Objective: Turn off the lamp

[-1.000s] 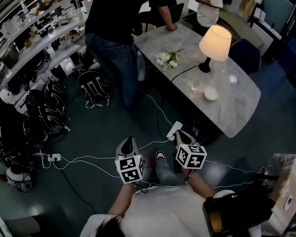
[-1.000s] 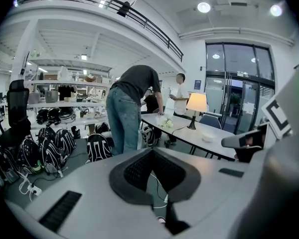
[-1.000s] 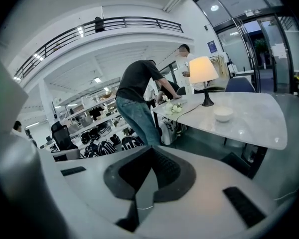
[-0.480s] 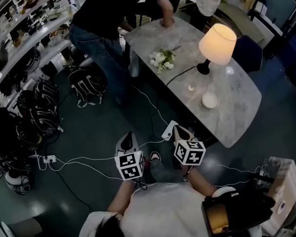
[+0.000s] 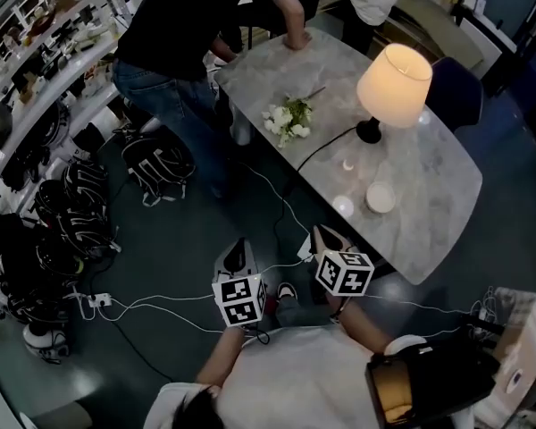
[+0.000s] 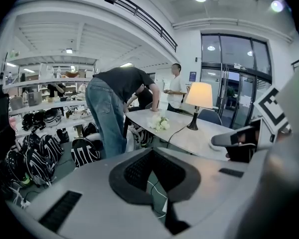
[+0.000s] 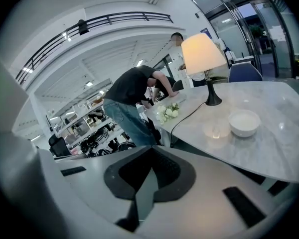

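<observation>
The lamp (image 5: pixel 394 74) has a cream shade and a black foot; it is lit and stands on the marble table (image 5: pixel 429 231). It also shows in the left gripper view as the lamp (image 6: pixel 199 94) and in the right gripper view as the lamp (image 7: pixel 202 54). A black cord (image 5: pixel 317 147) runs from its foot to the table's near-left edge. My left gripper (image 5: pixel 236 250) and right gripper (image 5: pixel 320 236) hang over the floor just short of the table, far from the lamp. Both are shut and hold nothing, as the left gripper (image 6: pixel 152 156) and right gripper (image 7: pixel 152 151) show.
White flowers (image 5: pixel 286 119), a white bowl (image 5: pixel 381 197) and a small glass (image 5: pixel 347 164) lie on the table. A person in a black top (image 5: pixel 188 25) leans on its far-left edge. A blue chair (image 5: pixel 456 92) stands behind the lamp. Backpacks (image 5: pixel 156 164) and white cables (image 5: pixel 161 304) cover the floor at left.
Both grippers have moved forward together towards the table, which now lies closer. The lamp stays lit and both grippers stay shut.
</observation>
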### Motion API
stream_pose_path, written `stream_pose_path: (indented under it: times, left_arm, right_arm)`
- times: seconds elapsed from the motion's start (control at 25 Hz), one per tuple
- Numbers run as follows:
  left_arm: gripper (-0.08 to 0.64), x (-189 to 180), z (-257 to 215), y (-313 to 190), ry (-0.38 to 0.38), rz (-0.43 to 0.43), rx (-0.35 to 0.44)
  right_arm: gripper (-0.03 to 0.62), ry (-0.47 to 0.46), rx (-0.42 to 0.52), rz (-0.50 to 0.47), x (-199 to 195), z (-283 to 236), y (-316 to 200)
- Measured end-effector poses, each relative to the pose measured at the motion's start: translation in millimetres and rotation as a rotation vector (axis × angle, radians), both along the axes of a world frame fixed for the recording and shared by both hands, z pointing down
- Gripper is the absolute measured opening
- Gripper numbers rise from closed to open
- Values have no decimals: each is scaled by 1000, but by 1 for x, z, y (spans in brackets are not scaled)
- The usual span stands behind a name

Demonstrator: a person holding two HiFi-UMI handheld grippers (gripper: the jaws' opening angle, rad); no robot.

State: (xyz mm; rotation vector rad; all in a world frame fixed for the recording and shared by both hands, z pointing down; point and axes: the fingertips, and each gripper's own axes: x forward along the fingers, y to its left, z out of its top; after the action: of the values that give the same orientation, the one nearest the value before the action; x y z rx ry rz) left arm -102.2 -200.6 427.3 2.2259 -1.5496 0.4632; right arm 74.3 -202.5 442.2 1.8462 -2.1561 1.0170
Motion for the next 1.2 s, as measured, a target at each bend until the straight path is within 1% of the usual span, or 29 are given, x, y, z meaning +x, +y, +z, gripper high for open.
stream_pose_path:
  times: [0.2, 0.32, 0.4, 0.6, 0.72, 0.84, 1.04, 1.2]
  left_arm:
    - [-9, 12, -2, -26, -8, -4, -3]
    - [-9, 17, -8, -40, -14, 6, 14]
    - [-9, 19, -7, -43, -25, 17, 14]
    - [-9, 24, 9, -54, -19, 47, -32]
    - [-9, 29, 23, -66, -24, 97, -62]
    - [-9, 34, 28, -72, -11, 135, -76]
    - [-9, 31, 30, -92, -16, 159, -78]
    - [-9, 30, 49, -96, -18, 165, -117]
  right_arm:
    - [0, -18, 3, -7, 10, -3, -29]
    - [0, -27, 12, 2, 14, -6, -45]
    - [0, -34, 3, 8, 13, -2, -48]
    - [0, -52, -41, 22, 12, 16, -52]
    - [0, -71, -60, 43, 7, 25, -59]
    - [0, -56, -79, 53, 3, 30, -57]
    - [0, -50, -105, 60, -4, 41, -66]
    - [0, -43, -133, 56, -6, 58, -68]
